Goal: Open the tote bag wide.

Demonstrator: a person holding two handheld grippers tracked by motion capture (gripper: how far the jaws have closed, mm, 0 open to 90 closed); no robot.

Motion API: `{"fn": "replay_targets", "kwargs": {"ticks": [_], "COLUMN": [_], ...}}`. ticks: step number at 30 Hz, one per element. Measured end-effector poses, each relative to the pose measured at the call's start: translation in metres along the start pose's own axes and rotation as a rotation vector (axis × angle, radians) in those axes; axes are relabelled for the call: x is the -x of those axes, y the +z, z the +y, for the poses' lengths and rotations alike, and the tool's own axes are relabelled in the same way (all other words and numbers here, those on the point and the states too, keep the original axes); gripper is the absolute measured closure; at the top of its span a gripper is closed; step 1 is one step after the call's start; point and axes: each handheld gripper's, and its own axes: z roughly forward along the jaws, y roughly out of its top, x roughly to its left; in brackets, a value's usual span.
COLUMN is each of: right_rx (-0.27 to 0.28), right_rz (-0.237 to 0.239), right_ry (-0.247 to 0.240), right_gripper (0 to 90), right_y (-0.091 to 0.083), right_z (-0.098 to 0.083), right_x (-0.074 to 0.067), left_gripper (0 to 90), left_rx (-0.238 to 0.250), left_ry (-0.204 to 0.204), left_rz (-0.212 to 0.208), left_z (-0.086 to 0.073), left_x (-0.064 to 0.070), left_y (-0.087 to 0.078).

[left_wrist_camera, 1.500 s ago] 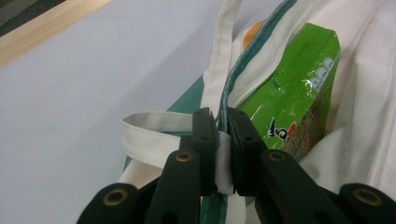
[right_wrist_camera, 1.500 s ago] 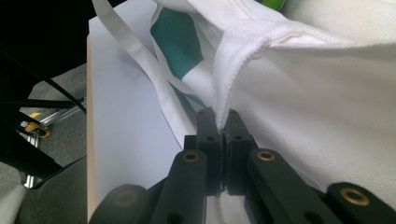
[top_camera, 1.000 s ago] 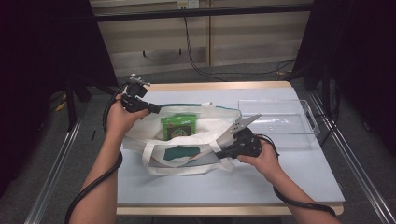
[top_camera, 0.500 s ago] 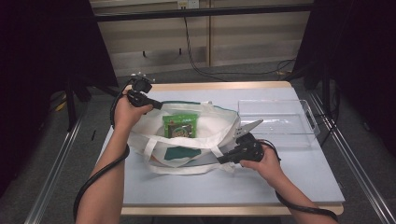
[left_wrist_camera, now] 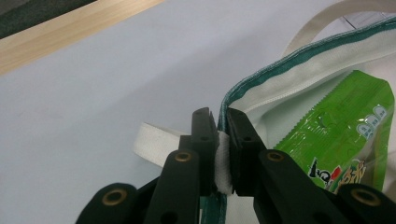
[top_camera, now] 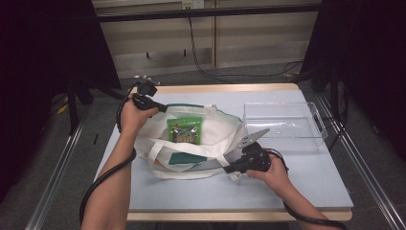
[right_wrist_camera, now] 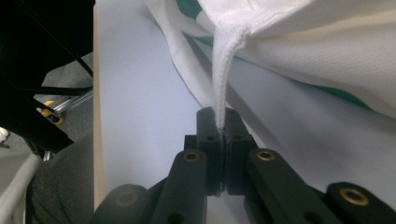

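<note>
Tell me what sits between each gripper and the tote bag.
Nothing does. The left gripper is already shut on the tote bag's green-trimmed rim, and the right gripper is shut on a white strap of the bag.

Pale blue table point(top_camera: 306, 184), white tote bag point(top_camera: 218, 132), clear plastic tray point(top_camera: 282, 125)

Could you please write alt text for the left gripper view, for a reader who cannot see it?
The left gripper is clamped on the green-trimmed rim of a white tote bag lying on a pale blue table. A green snack packet lies in the bag's mouth, to the right of the black jaws.
</note>
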Motion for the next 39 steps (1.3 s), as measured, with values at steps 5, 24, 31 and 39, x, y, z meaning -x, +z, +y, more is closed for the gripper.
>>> {"fn": "replay_targets", "kwargs": {"ticks": [5, 24, 31, 39], "right_rx": [0.000, 0.017, 0.047, 0.094], "right_rz": [-0.006, -0.068, -0.121, -0.169], "right_ry": [-0.005, -0.057, -0.097, -0.162], "right_gripper": [87.7, 87.0, 76.9, 62.5], "right_y": [0.001, -0.001, -0.015, -0.031], "right_z": [-0.004, -0.004, 0.005, 0.018], "right_x": [-0.002, -0.006, -0.009, -0.016], "left_gripper": [82.8, 82.7, 82.6, 82.6], "left_rx": [0.000, 0.005, 0.012, 0.010], "left_ry": [0.007, 0.028, 0.043, 0.040], "left_rz": [0.019, 0.011, 0.011, 0.010], "left_z": [0.002, -0.002, -0.001, -0.001], "left_x": [0.001, 0.003, 0.006, 0.008], "left_y": [0.004, 0.002, -0.002, -0.005]}}
